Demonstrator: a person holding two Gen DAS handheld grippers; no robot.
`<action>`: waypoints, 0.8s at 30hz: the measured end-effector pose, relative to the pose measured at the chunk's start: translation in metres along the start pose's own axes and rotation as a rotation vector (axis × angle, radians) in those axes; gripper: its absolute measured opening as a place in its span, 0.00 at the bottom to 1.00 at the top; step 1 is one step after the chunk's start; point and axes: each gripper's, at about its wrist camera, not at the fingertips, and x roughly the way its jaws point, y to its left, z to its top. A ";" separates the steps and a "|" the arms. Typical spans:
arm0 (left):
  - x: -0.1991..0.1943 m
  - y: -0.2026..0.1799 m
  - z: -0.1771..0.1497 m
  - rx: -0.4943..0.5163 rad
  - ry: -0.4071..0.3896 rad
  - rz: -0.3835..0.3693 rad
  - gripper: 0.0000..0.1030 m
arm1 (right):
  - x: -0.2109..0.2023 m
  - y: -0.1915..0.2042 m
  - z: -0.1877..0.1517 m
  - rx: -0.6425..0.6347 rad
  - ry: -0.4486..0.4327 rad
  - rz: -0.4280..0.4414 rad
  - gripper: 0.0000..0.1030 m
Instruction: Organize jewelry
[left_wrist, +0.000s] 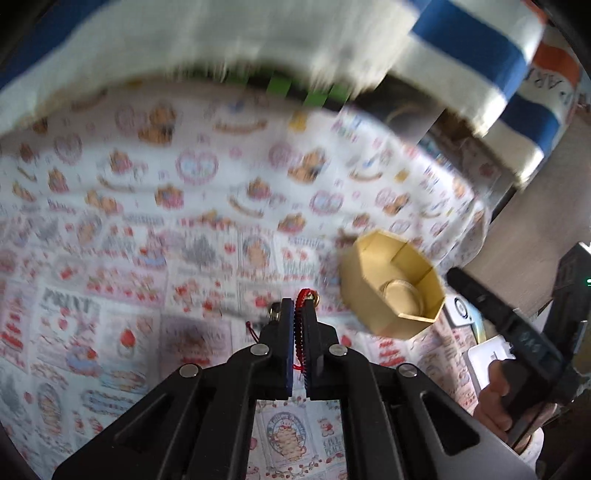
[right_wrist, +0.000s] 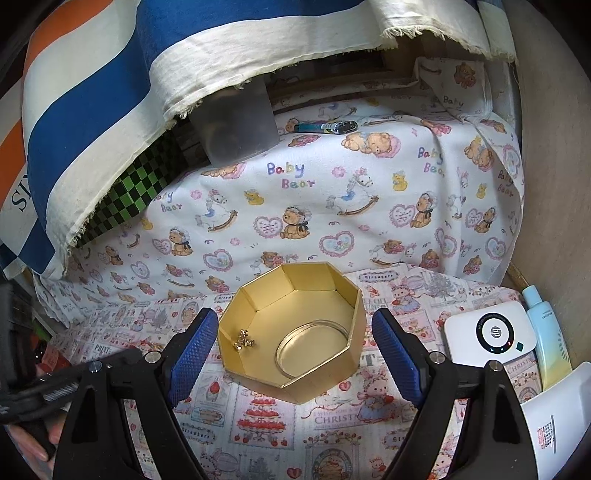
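Your left gripper pinches red braided bracelet, jaws nearly shut, so cord can't slip. Gold octagonal box sits at 2 o'clock, ready to receive. Right gripper jaws wide, straddling box; gold earrings inside.

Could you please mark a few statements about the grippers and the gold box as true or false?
1. The left gripper is shut on a red cord bracelet. True.
2. The right gripper has its jaws closed. False: they stand open on either side of the gold box.
3. The gold box is empty. False: small gold pieces lie inside.
4. A lighter lies on the bear-print cloth. True.
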 end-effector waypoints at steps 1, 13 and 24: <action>-0.003 -0.002 0.001 0.007 -0.017 -0.005 0.03 | 0.000 0.001 0.000 -0.007 -0.003 -0.002 0.84; -0.054 -0.013 0.007 0.066 -0.251 -0.083 0.03 | -0.008 0.017 -0.005 -0.088 -0.038 -0.011 0.84; -0.078 -0.016 0.005 0.070 -0.358 -0.095 0.03 | -0.008 0.034 -0.013 -0.145 -0.010 0.046 0.84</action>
